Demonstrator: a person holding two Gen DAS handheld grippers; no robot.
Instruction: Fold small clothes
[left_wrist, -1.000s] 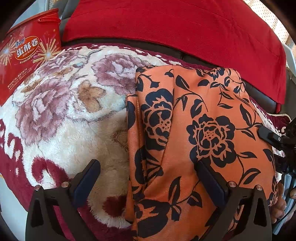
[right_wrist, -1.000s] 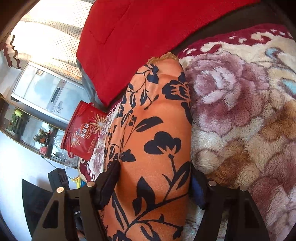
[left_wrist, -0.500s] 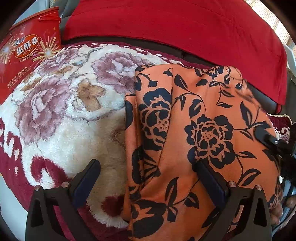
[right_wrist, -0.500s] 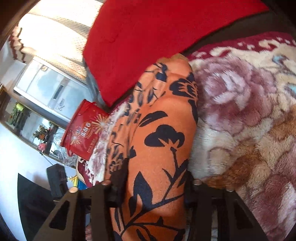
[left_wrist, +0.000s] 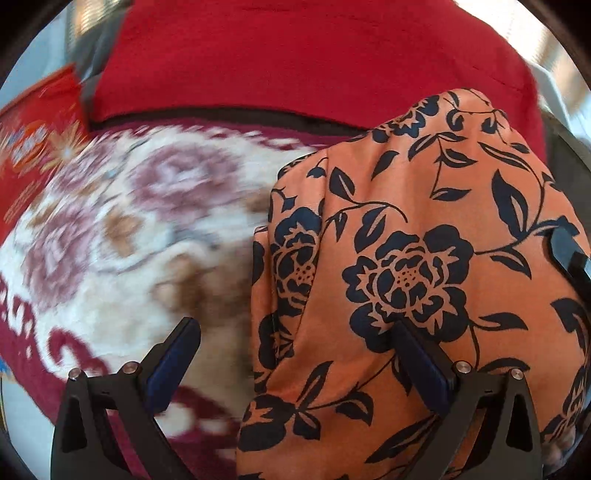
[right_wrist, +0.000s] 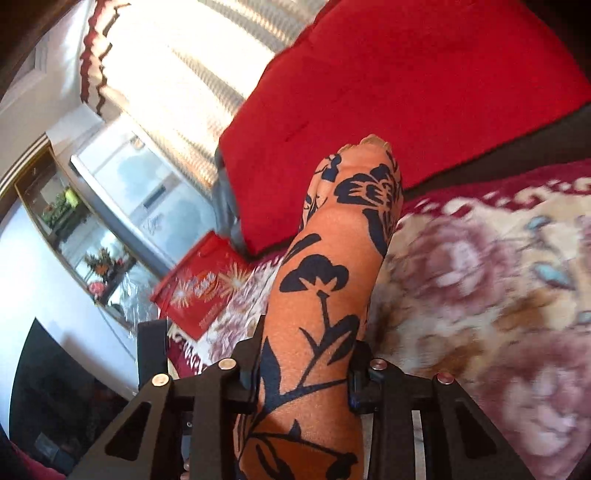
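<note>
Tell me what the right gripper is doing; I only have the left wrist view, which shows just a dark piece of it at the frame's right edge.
Observer: The right gripper has the orange garment bunched between its fingers, and its jaws are closing on it.
Operator: Is the whole garment inside that grip?
Observer: No, only a narrow ridge of it. The rest runs ahead to a pale trimmed tip, seen against the red cushion.
Operator: What lies to the right of that ridge?
Observer: The floral blanket, with none of the garment spread over it there.
</note>
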